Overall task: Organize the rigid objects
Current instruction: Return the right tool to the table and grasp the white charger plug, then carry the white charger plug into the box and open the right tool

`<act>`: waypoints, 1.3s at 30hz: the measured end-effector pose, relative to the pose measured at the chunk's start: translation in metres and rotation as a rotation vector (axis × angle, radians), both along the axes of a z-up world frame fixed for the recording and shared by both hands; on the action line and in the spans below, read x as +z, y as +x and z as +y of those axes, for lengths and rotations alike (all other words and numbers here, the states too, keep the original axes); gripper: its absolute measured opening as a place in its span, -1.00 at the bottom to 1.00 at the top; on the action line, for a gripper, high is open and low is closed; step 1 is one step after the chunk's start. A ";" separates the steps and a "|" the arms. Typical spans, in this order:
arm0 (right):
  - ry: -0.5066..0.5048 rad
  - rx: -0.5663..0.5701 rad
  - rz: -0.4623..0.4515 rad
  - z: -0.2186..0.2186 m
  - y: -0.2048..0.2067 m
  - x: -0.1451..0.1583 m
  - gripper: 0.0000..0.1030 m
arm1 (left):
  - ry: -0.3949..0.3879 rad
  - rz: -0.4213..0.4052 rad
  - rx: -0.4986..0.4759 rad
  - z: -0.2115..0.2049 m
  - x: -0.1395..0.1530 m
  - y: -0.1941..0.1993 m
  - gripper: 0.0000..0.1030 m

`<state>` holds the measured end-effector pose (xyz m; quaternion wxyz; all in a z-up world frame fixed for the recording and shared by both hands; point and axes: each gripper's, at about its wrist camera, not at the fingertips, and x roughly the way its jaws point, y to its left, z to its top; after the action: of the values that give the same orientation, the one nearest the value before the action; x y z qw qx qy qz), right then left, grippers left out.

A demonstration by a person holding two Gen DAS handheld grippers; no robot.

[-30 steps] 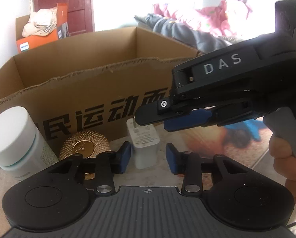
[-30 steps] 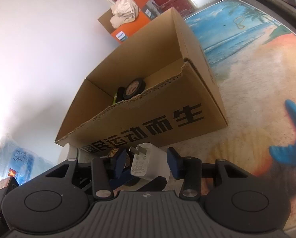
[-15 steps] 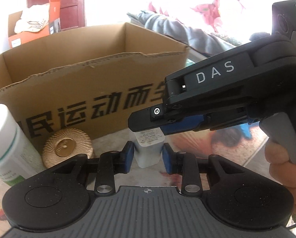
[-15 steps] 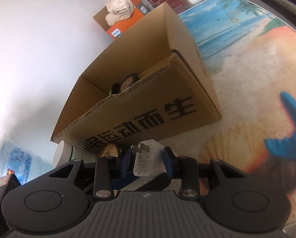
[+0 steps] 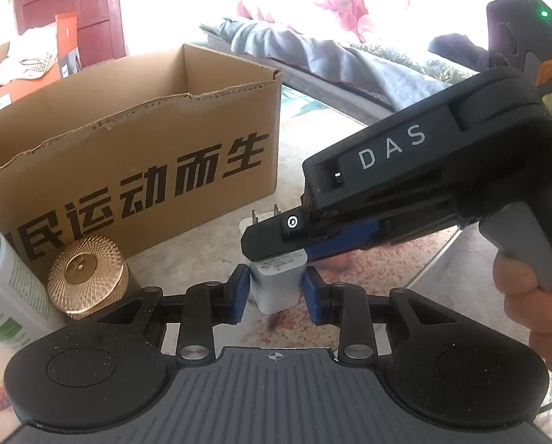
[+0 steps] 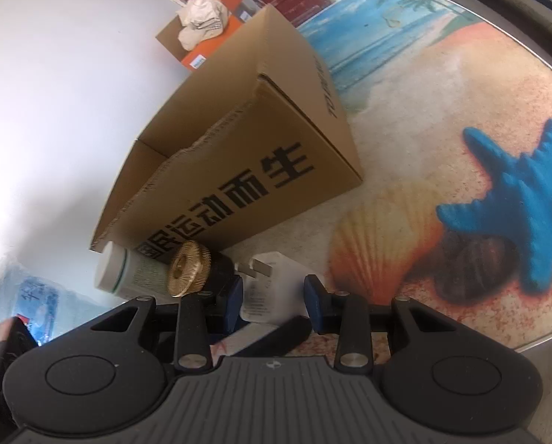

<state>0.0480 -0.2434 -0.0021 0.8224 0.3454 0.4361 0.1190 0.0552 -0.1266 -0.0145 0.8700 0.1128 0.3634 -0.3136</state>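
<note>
The charger (image 5: 278, 285) is standing on the mat (image 6: 442, 85) just before the box (image 5: 135, 170), pinched by the left gripper (image 5: 276, 290). The right gripper (image 6: 274, 301), jaws having just been closing, is straddling it; contact cannot be told. Step: pickup. Next, likely, a lift over the box wall. Count: one charger, one box, one gold jar (image 5: 87, 273), one white bottle (image 5: 2, 296).

White plug adapter (image 5: 278, 288) upright, prongs up, on mat.
</note>
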 end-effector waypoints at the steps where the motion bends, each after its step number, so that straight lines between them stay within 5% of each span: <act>1: -0.006 -0.002 -0.003 0.000 0.000 0.001 -0.23 | 0.004 0.003 -0.001 0.000 -0.001 0.002 -0.37; 23: -0.013 -0.012 -0.064 0.003 -0.005 0.017 -0.22 | 0.000 -0.033 0.028 -0.010 0.005 -0.005 -0.45; 32: -0.034 0.052 -0.237 0.017 -0.002 0.078 -0.22 | -0.030 -0.167 0.096 0.006 0.064 -0.017 -0.45; 39: -0.090 0.155 -0.360 0.027 0.052 0.122 -0.22 | -0.054 -0.213 0.197 0.014 0.110 0.023 -0.45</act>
<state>0.1002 -0.2160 0.1203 0.8902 0.2469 0.3120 0.2220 0.0787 -0.1127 0.0958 0.9330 0.0858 0.2696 -0.2225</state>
